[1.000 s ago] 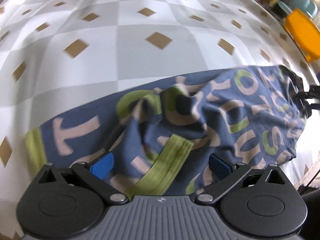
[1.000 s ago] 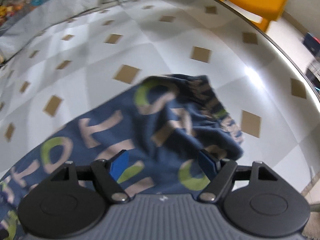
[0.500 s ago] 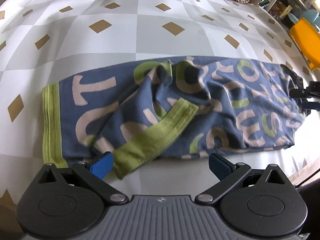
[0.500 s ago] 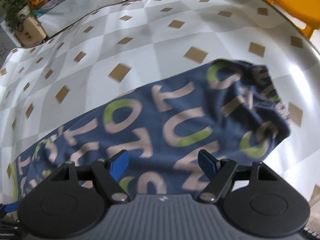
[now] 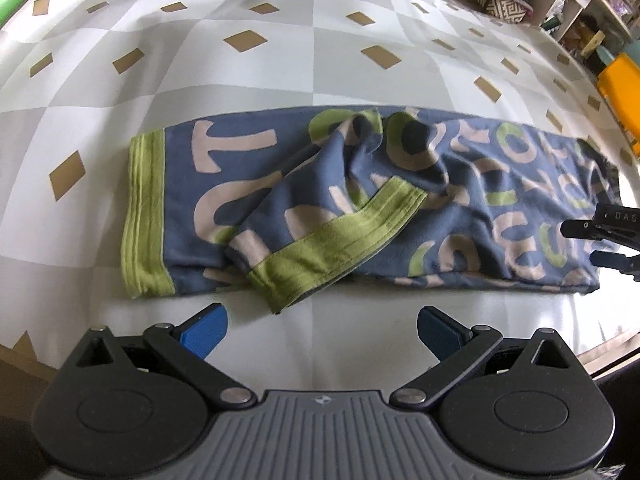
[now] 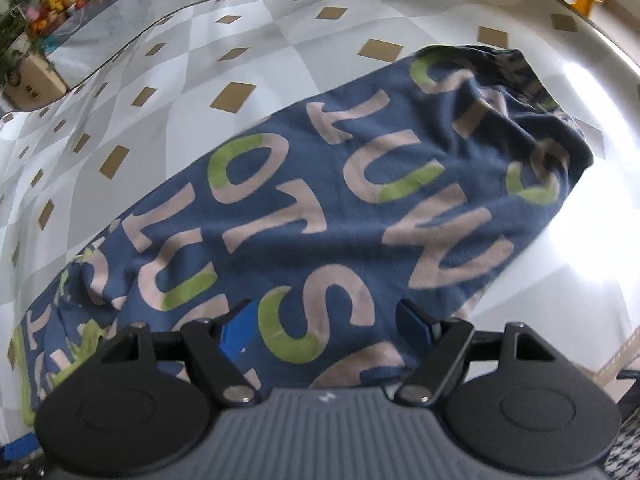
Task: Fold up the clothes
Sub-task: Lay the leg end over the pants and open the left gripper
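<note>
The left hand-held gripper sits low in the frame with fingers spread wide and empty, while the right hand-held gripper likewise holds its blue-padded fingers apart.

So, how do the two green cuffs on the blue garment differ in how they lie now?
The left green cuff lies flat and straight at the garment's end, on the tablecloth. The folded-over green cuff runs diagonally, resting on top of the blue fabric, and its near corner sticks out past the garment's edge. Both are ribbed, the same lime green, and neither hand-held gripper touches them.
</note>
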{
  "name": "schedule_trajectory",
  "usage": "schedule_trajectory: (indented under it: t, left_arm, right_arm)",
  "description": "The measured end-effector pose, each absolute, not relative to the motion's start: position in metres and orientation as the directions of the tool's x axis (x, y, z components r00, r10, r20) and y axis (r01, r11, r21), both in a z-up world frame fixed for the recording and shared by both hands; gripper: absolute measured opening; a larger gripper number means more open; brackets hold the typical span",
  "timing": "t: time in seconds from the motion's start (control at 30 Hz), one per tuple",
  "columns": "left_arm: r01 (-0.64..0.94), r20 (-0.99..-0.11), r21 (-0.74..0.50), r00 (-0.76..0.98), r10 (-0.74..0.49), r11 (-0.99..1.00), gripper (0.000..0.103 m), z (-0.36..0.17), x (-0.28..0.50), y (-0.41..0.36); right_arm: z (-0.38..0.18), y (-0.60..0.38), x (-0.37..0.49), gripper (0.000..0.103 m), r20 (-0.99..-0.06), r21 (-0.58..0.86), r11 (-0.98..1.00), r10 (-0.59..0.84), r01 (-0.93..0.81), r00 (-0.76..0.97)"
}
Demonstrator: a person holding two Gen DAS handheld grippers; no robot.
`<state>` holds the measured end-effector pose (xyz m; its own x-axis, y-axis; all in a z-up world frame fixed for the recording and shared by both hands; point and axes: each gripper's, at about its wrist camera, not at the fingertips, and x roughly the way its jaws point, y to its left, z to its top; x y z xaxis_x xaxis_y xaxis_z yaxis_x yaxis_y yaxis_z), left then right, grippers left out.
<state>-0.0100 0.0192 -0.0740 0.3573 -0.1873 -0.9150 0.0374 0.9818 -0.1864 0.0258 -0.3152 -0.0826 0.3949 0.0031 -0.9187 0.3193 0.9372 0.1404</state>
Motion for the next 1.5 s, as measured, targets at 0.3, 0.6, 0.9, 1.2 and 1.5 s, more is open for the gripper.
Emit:
schedule_trajectory:
  t: [0.3,0.6,0.9,1.2,1.5]
  left_arm:
    - [-0.020,-0.919,-0.157,0.368,-0.138,0.987,0.101,-0.077,-0.010,0.026]
    - [-0.037,-0.929,-0.128,0.353,-0.107,0.991,0.101,-0.081,-0.009,0.029]
    - [-0.012,-0.923,-0.113,0.371,-0.100,0.994,0.101,-0.078,-0.015,0.029]
    - [0.062,-0.908,-0.076,0.409,-0.095,0.995,0.101,-0.073,-0.018,0.016]
    - [0.081,-0.889,-0.044,0.451,-0.076,0.996,0.084,-0.073,-0.016,0.011]
  right_arm:
    - [-0.097,-0.290,0.022,0.077,-0.925,0.066,0.966,-0.035,0.250,0.378]
    - [-0.102,-0.284,0.015,0.085,-0.934,-0.030,0.969,-0.114,0.245,0.340]
    - [-0.085,-0.269,0.004,0.082,-0.907,-0.043,0.979,-0.123,0.200,0.402]
    - [-0.073,-0.254,0.002,0.080,-0.878,0.166,0.978,0.087,0.128,0.472]
    - [-0.071,-0.246,0.003,0.073,-0.858,0.207,0.970,0.116,0.131,0.500]
